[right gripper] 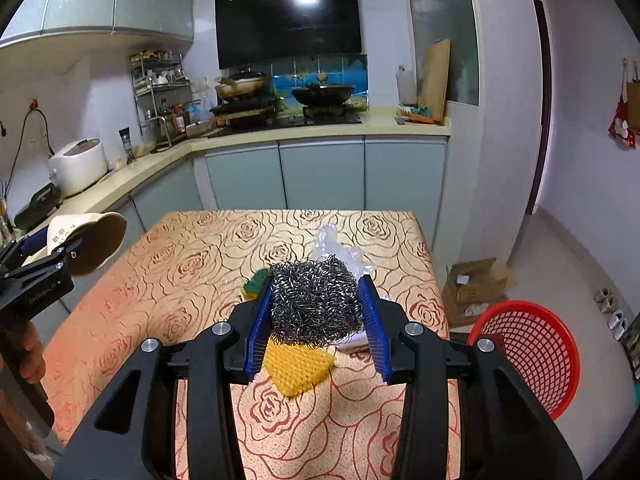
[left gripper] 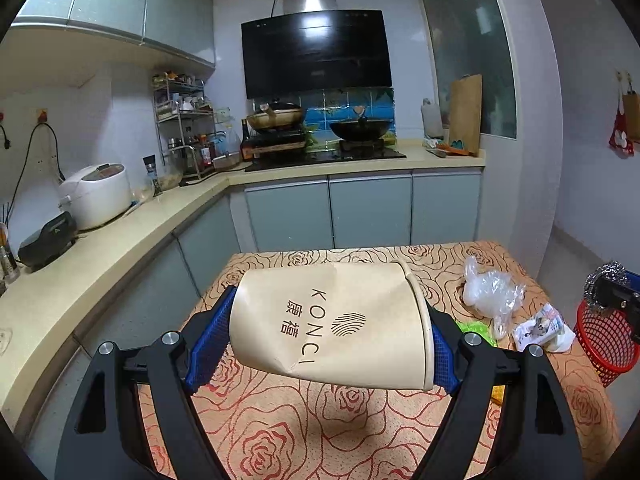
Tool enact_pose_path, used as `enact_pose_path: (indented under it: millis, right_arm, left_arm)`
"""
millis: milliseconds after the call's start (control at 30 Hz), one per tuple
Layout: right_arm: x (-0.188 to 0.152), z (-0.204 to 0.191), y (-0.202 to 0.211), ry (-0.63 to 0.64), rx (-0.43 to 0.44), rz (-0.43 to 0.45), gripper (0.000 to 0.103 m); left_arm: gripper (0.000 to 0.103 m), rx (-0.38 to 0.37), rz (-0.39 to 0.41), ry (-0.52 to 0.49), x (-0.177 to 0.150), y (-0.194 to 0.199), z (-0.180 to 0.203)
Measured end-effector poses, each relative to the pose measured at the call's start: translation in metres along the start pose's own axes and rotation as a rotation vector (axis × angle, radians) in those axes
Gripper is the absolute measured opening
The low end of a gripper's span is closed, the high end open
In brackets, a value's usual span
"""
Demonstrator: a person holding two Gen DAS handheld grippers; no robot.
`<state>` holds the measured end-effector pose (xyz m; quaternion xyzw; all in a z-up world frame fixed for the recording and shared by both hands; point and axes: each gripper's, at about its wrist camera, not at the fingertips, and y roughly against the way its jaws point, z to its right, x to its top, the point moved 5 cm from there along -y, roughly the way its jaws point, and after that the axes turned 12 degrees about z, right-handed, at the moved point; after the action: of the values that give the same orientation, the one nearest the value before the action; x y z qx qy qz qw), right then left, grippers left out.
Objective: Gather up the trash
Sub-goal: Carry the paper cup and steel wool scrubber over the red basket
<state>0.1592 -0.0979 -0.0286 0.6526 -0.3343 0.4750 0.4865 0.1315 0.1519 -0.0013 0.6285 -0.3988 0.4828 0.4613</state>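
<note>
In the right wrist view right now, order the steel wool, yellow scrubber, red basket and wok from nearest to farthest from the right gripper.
1. Steel wool: clamped in the right gripper.
2. Yellow scrubber: on the table just below.
3. Red basket: off the table's right edge.
4. Wok: on the far stove.

Matt paper cup [left gripper: 332,324], wiry steel scourer [right gripper: 314,304]

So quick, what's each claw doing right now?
Left gripper: closed on the paper cup.
Right gripper: closed on the steel wool scrubber.
</note>
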Motion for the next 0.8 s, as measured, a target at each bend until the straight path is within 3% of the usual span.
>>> enact_pose_path:
  millis: [367, 800]
  right_arm:
    - [0.010, 0.007, 0.011, -0.017, -0.003, 0.034, 0.041]
    - [0.013, 0.041, 0.022, -0.049, -0.074, 0.049, 0.041]
  left_arm:
    - [0.079, -0.011, 0.022, -0.003, 0.009, 0.007, 0.008]
    - [0.079, -0.094, 0.034, -0.022, 0.016, 0.011, 0.049]
